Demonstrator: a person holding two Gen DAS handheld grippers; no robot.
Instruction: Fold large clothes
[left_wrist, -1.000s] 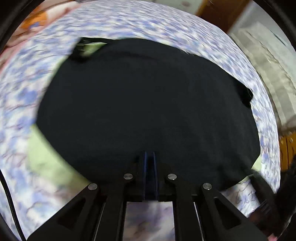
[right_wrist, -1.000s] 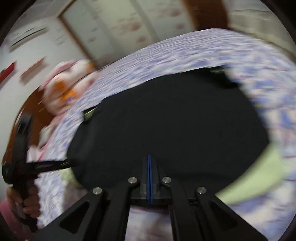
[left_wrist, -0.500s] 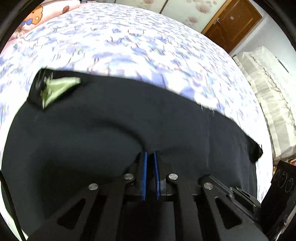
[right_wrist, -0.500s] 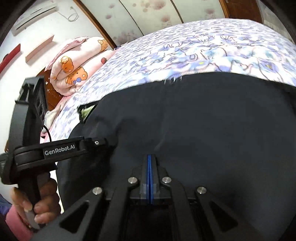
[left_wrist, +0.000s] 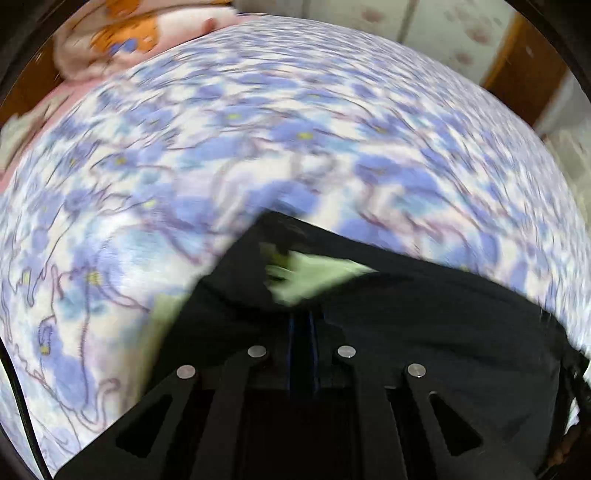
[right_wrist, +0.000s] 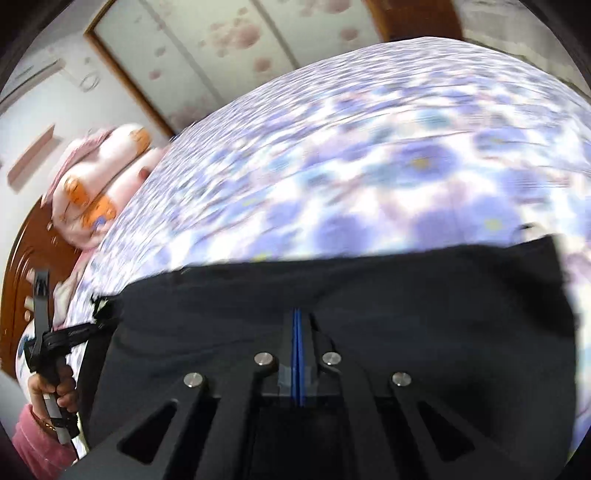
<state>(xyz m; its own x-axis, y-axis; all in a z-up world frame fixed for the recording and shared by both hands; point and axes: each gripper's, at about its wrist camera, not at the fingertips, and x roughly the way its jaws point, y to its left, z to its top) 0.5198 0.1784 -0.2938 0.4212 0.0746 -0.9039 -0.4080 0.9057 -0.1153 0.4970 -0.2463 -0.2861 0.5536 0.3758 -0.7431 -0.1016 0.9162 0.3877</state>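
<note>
A large black garment with a pale green inner patch lies on the flowered bed sheet. My left gripper is shut on a raised fold of this garment, just behind the green patch, with dark cloth between its blue pads. In the right wrist view the black garment fills the lower half, and my right gripper is shut on its bunched cloth. The left gripper shows there at the garment's left corner, held by a hand in a pink sleeve. Both views are motion-blurred.
A pink blanket with orange bears lies at the head of the bed, seen also as the pink blanket beside a wooden headboard. Flower-patterned wardrobe panels and a brown door stand beyond the bed.
Both grippers have travelled across the bed with the black cloth. The garment has sunk to the lower part of both views, and the green patch has come up close to the left fingertips.
</note>
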